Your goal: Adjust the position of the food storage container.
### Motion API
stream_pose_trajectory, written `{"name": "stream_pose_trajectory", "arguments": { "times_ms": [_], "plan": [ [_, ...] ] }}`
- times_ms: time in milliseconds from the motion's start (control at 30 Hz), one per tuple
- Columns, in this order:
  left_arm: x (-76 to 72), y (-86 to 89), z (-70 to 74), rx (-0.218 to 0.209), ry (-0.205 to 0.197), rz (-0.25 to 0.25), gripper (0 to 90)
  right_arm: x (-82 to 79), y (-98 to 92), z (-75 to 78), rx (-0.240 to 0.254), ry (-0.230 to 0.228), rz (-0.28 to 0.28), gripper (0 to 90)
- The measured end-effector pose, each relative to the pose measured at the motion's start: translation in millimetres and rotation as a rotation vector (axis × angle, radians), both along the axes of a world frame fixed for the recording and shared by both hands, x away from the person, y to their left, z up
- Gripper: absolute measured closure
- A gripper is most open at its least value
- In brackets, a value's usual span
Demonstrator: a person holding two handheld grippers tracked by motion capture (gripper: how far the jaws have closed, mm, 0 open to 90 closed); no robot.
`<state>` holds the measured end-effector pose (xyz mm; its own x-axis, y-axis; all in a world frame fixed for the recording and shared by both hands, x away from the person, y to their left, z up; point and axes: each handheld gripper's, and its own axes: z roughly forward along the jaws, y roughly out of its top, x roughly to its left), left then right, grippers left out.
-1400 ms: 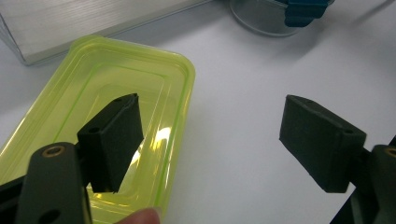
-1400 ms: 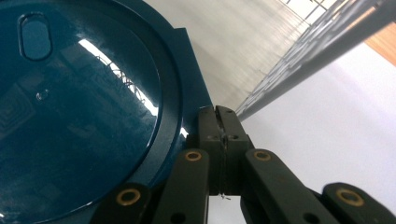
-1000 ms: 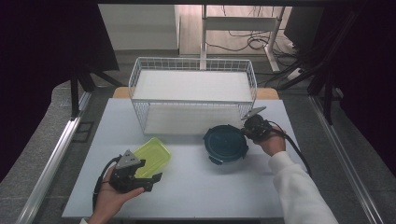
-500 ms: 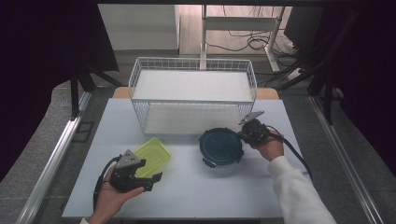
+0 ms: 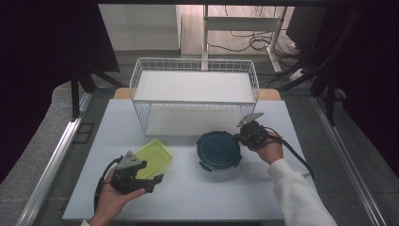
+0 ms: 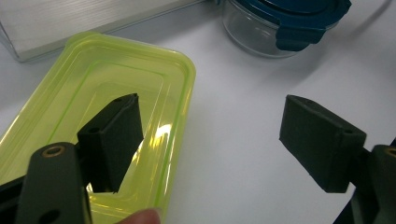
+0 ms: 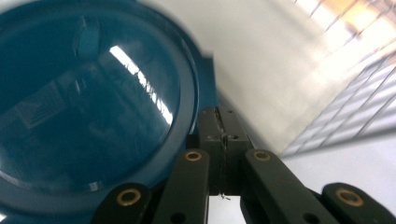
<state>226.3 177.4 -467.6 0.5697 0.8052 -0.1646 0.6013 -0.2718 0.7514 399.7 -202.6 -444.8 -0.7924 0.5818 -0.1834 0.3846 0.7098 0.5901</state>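
A round glass container with a dark teal clip lid (image 5: 219, 149) stands right of the table's middle; it is also in the left gripper view (image 6: 280, 18) and the right gripper view (image 7: 88, 102). My right gripper (image 5: 242, 138) is shut, its tips (image 7: 219, 116) pressed against the lid's right edge by a latch. A flat yellow-green plastic lid (image 5: 153, 157) lies at the front left. My left gripper (image 5: 150, 181) is open at its near edge. Its left jaw hangs over the lid (image 6: 93, 93), and its right jaw is over bare table.
A white wire basket (image 5: 195, 66) with a pale liner stands at the back middle of the white table (image 5: 197, 197). Black cables trail from both grippers. Metal rails run along both sides of the table.
My right gripper has moved left and slightly nearer, and the round container has slid left with it. The left gripper and the yellow-green lid have stayed put.
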Motion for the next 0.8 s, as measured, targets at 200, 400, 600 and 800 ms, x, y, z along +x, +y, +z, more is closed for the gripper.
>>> {"name": "stream_pose_trajectory", "arguments": {
  "times_ms": [200, 400, 600, 800],
  "plan": [
    [-1.3, 2.0, 0.1, -0.005, 0.0, 0.006, 21.0, 13.8, 23.3, 10.8, -0.013, -0.021, 0.021, 89.1],
    [-2.2, 2.2, -0.6, -0.003, 0.001, 0.001, 21.1, 29.2, 48.0, 3.3, -0.045, -0.037, 0.034, 89.1],
    [-2.0, 3.2, -1.6, -0.004, 0.0, 0.0, 21.1, 40.1, 58.3, -9.9, -0.07, -0.026, 0.036, 89.1],
    [-1.4, 3.0, -2.4, -0.004, 0.003, 0.006, 21.1, 41.1, 59.7, -12.2, -0.085, -0.031, 0.055, 89.2]
  ]
}}
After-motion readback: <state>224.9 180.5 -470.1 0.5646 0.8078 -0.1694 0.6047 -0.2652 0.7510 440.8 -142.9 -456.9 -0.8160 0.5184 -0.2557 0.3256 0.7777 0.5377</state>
